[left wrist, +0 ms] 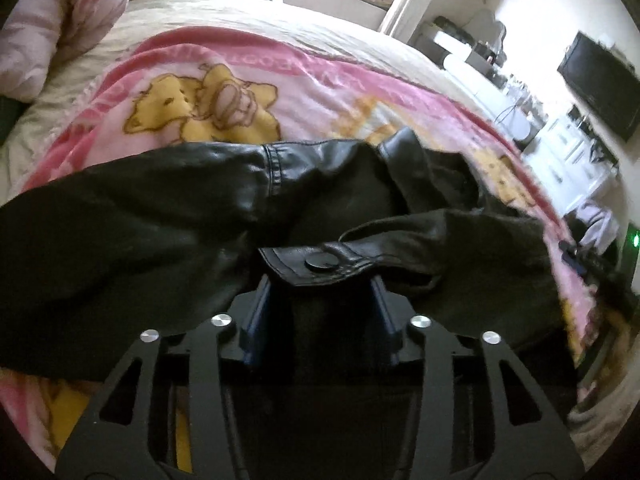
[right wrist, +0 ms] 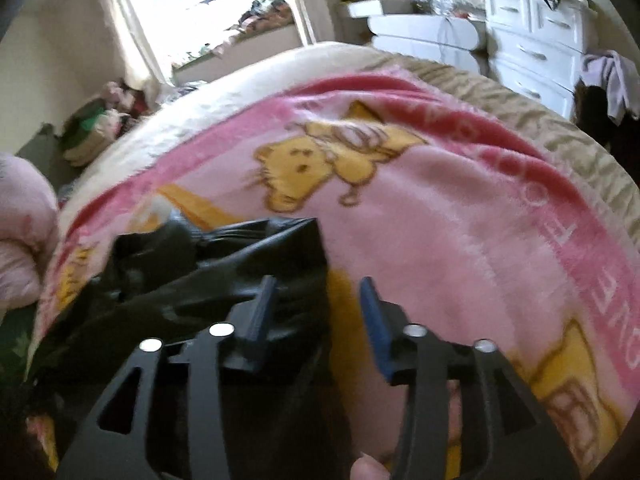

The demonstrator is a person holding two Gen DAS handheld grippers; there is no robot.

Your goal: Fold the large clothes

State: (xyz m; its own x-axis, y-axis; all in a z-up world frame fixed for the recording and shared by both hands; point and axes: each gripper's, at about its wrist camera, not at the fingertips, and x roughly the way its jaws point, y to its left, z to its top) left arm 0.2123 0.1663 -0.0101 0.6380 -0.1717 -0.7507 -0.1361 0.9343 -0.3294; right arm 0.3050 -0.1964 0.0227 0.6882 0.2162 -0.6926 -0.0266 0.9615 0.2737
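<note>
A black leather jacket [left wrist: 160,220] lies crumpled on a pink cartoon-bear blanket [left wrist: 320,92] spread over the bed. My left gripper [left wrist: 319,292] hovers low over the jacket with its jaws apart. A leather tab with a snap button [left wrist: 320,266] lies across the gap just past the fingertips, and the pads do not press on it. In the right wrist view, the jacket [right wrist: 224,264] sits at the left on the blanket [right wrist: 440,220]. My right gripper [right wrist: 318,296] is open at the jacket's right edge. Its left finger is over the leather and its right finger over bare blanket.
A rolled pink quilt [left wrist: 52,32] lies at the bed's left end. A white dresser [right wrist: 536,40] and a dark screen [left wrist: 600,80] stand past the bed's right side. Clothes pile up on the window ledge [right wrist: 256,20]. A person's fingertip [right wrist: 368,468] shows at the bottom.
</note>
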